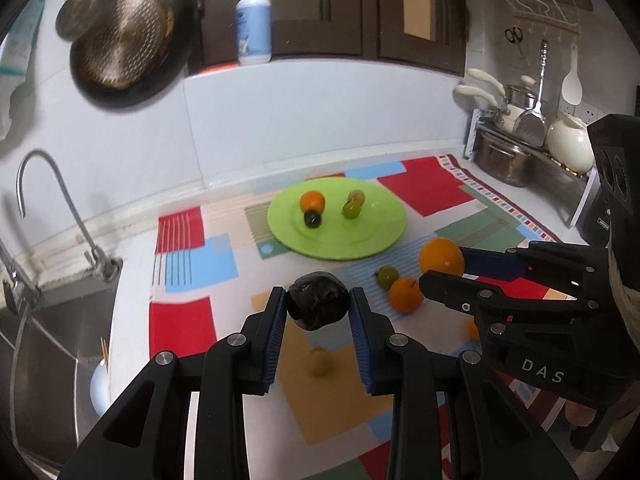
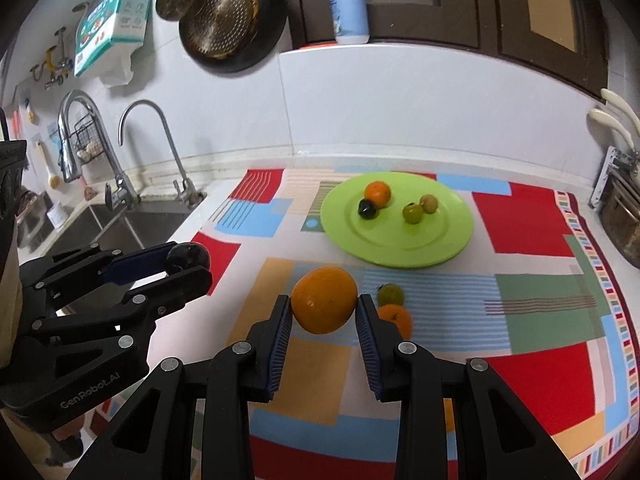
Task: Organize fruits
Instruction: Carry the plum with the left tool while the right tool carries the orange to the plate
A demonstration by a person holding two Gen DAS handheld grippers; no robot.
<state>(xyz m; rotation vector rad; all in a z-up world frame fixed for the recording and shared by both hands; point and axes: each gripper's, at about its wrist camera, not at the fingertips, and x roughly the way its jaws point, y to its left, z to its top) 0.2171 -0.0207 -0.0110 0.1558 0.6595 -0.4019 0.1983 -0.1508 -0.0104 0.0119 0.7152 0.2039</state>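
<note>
Wrinkled black fruit [image 1: 319, 307], smooth round orange [image 2: 324, 300], both gripped.

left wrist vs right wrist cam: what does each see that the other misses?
Left wrist only: the pot rack with steel pots at the counter's right end, scissors and a white spatula on the wall, a small yellow fruit below the gripper.

Right wrist only: a second, taller faucet, the wire basket behind it, a boxed pack on the wall.

Both: the green plate with four small fruits, the left gripper shut on the dark fruit, the right gripper shut on the orange, the patterned cloth.
</note>
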